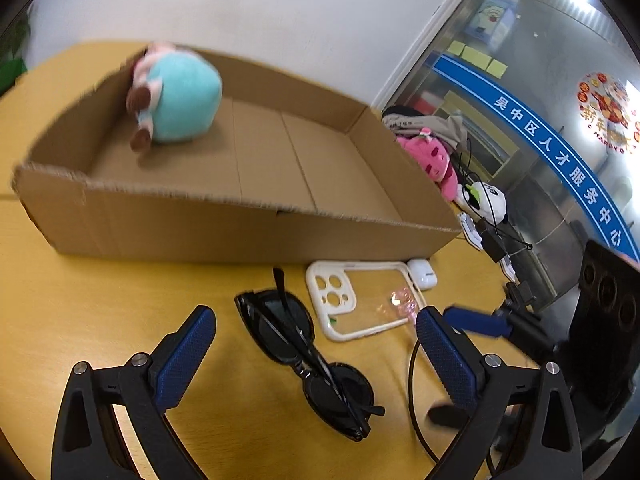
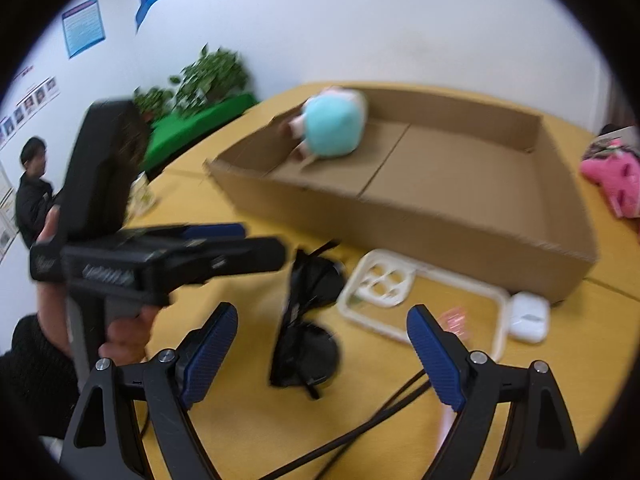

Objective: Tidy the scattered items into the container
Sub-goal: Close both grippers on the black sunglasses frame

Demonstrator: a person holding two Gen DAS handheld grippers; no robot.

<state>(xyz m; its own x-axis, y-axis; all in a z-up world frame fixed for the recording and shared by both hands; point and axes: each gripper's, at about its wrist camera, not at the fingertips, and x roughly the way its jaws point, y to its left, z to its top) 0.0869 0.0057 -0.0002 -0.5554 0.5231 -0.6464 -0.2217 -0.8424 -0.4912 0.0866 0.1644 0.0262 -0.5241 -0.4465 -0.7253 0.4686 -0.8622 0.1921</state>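
Note:
Black sunglasses (image 1: 304,356) lie folded on the yellow table, below and between the fingers of my left gripper (image 1: 316,314), which is open and holds nothing. Right of them lie a cream phone case (image 1: 360,300) and a white earbud case (image 1: 422,274). Behind stands the cardboard box (image 1: 240,224) with a teal plush toy (image 1: 180,96) inside. My right gripper (image 2: 322,314) is open too, hovering over the sunglasses (image 2: 308,340) and phone case (image 2: 400,292), touching neither. The earbud case (image 2: 528,318) sits by the box (image 2: 440,232).
A pink plush (image 1: 432,160) and a white plush (image 1: 484,200) lie past the box's right end among cables. A black cable (image 2: 360,420) runs across the table near me. A hand (image 2: 124,332) holds the left gripper. A person (image 2: 32,192) and plants (image 2: 208,76) are far left.

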